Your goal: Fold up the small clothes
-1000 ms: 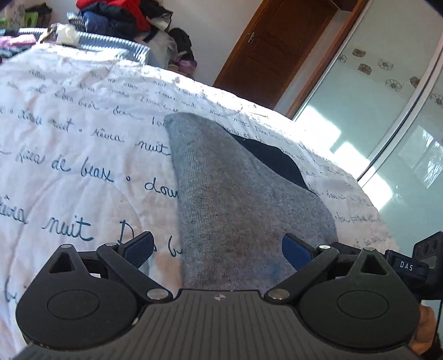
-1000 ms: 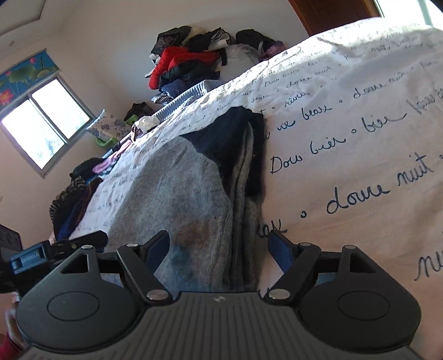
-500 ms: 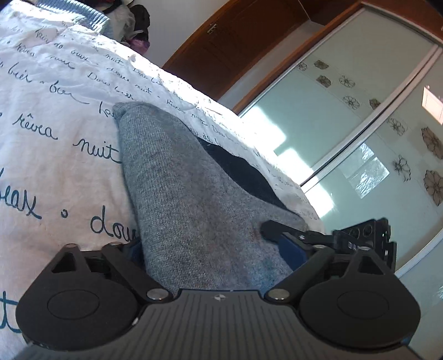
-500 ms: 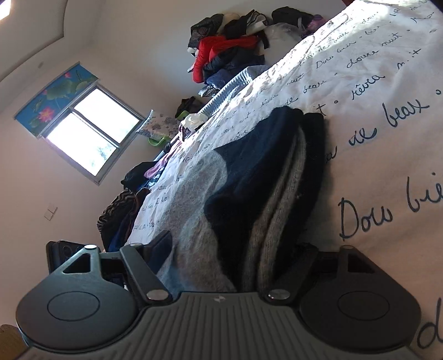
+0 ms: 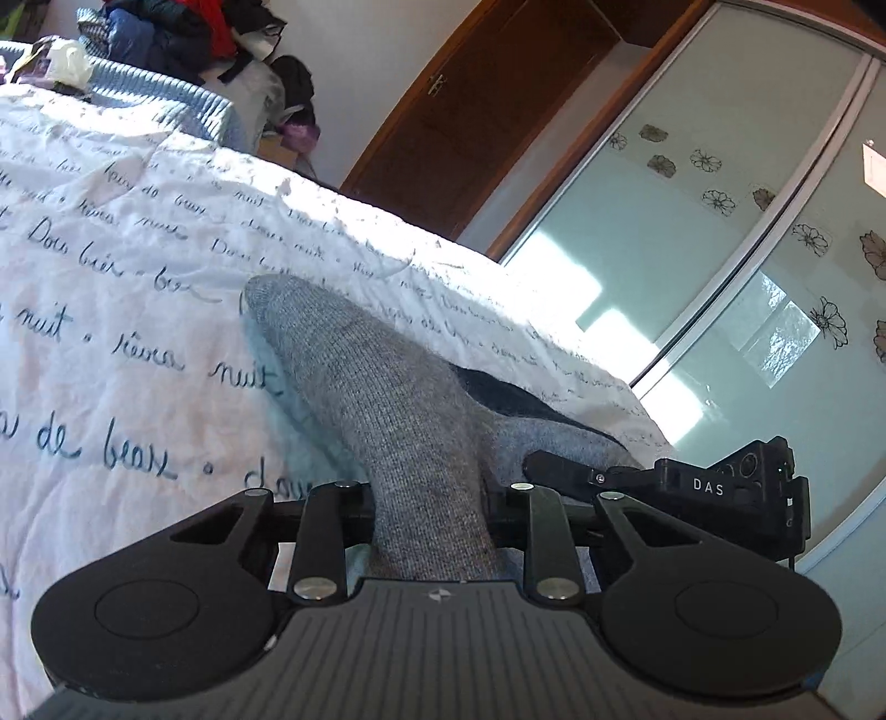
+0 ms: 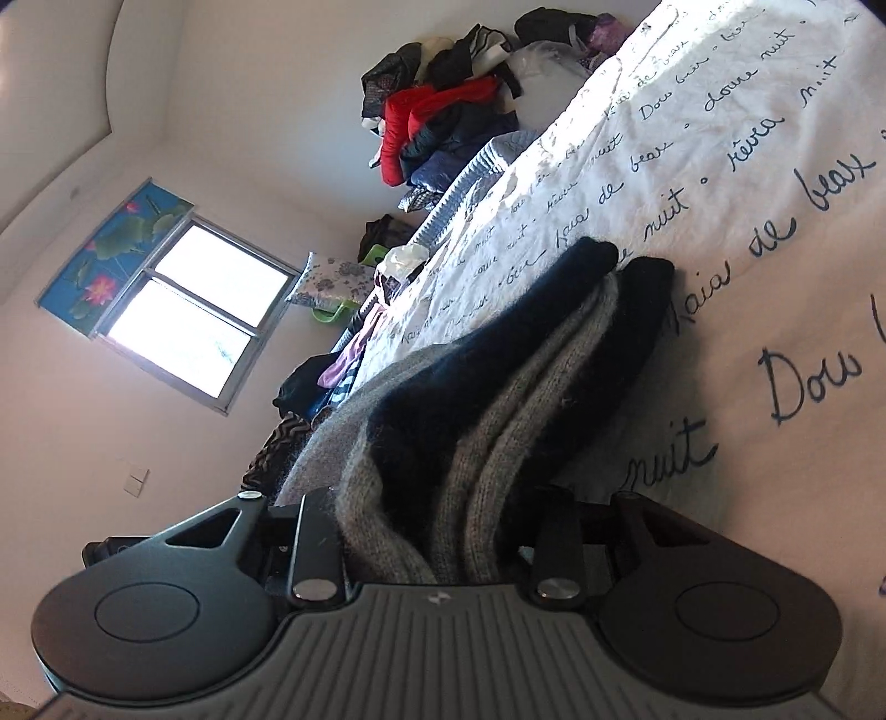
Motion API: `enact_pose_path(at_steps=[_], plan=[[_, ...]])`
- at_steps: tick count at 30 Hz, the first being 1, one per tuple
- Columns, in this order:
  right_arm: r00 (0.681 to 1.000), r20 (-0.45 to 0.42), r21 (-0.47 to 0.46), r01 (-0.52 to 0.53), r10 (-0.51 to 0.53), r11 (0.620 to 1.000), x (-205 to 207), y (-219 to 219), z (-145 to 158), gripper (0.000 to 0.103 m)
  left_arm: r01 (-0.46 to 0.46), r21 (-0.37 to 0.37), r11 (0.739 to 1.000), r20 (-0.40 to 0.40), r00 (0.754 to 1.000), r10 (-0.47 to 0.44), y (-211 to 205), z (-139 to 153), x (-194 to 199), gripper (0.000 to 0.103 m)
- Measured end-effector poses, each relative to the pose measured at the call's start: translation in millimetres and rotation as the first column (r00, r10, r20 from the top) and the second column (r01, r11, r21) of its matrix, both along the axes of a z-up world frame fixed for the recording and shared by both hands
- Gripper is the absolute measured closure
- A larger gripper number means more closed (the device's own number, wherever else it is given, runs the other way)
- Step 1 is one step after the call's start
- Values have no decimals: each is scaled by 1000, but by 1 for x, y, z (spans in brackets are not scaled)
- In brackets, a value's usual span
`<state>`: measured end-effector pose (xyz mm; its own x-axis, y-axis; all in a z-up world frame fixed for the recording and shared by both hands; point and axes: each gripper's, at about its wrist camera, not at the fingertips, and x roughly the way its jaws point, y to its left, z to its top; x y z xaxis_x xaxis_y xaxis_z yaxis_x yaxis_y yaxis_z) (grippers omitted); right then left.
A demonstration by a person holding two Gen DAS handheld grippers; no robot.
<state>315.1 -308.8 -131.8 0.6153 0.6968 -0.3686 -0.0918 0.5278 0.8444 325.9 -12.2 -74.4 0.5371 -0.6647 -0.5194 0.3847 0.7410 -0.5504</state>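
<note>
Upper left of the left view: a heap of clothes (image 5: 183, 27) beside a ribbed blue blanket (image 5: 166, 105); upper centre, a brown wooden door (image 5: 487, 111); right side, frosted sliding panels (image 5: 720, 266) printed with flowers. My right gripper (image 5: 559, 462) juts in at lower right, across the sock's far edge. The bed cover (image 5: 111, 266) is white, crumpled, lettered in dark script. The grey knitted sock (image 5: 398, 421), fuzzy with a dark patch, lies at centre frame on the bed. My left gripper (image 5: 429, 512) has just been closing; its jaws now pinch the sock's near end. In the right view, a window (image 6: 188, 310) at left, pale walls; my right gripper's (image 6: 432, 526) jaws, likewise just closing, clamp bunched grey-and-navy folds of the sock (image 6: 498, 399).
</note>
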Motion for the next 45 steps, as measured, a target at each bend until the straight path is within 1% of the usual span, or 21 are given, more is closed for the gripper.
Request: enact_pose_path(at_steps=[3,4,8,9,11,12,13,14,16,19,22,24,27,29,30,31,32,35,38,40,45], plan=[[997,-78,-104,-7,-1,995,-4,12,-6,50,-25,87,996,-95,995,33,0,-20,-3,67],[996,-91,-126,-10,-2,992,-8,13,-7,49,-38,112,993,-103,993,49,2,-26,-7,60],[997,-53,-120,-53,47,991,-39,8,1,37,-47,1,999,-129,990,47,23,-32,-32,27],[997,-50,-139,-64,57,988,-49,7,2,37,-45,-25,999,-129,991,42,27,-32,-39,27],[997,-38,-146,-71,66,987,-72,4,0,38,-42,-30,999,-122,992,38,31,-32,-53,29],[997,-40,-140,-75,70,987,-82,3,-1,46,-44,-28,999,-121,992,41,31,-33,-58,31],[997,-46,-146,-72,66,987,-89,3,-3,63,-49,-33,998,-124,991,45,32,-35,-62,40],[997,-56,-160,-61,52,985,-93,2,-4,69,-55,-36,998,-131,990,50,32,-37,-64,56],[998,-64,-140,-36,28,990,-96,-1,-7,84,-73,-25,997,-161,985,68,30,-41,-62,78],[998,-56,-91,4,-9,996,-100,-7,-2,88,-101,-40,994,-154,984,94,33,-31,-67,86],[998,-51,-149,33,-41,988,-107,-8,5,87,-111,25,994,-99,989,113,32,-17,-77,85],[995,-84,-237,38,-60,971,-108,-4,1,84,-117,93,989,-108,986,127,29,-21,-80,79],[996,-26,-356,75,-90,931,-127,7,16,79,-152,184,971,-51,985,164,25,-16,-95,64],[994,47,-504,108,-98,857,-144,24,35,66,-186,247,951,20,982,187,21,-7,-110,38],[993,78,-552,118,-90,825,-152,33,41,49,-212,273,939,51,977,205,19,-3,-118,30],[993,99,-584,114,-69,804,-159,41,45,29,-239,295,925,80,971,225,16,0,-125,16],[993,117,-610,98,-32,787,-167,50,47,25,-264,315,912,106,964,242,14,2,-133,11],[993,117,-676,56,31,735,-182,72,43,24,-303,386,871,160,952,260,5,5,-151,11],[994,107,-720,61,25,691,-191,85,36,24,-327,450,831,198,944,265,-3,3,-166,11],[994,108,-726,68,15,685,-197,89,35,24,-343,474,811,211,938,273,-8,1,-175,10],[995,101,-696,77,-9,714,-212,90,38,23,-355,484,799,193,935,299,-9,-7,-188,10]])
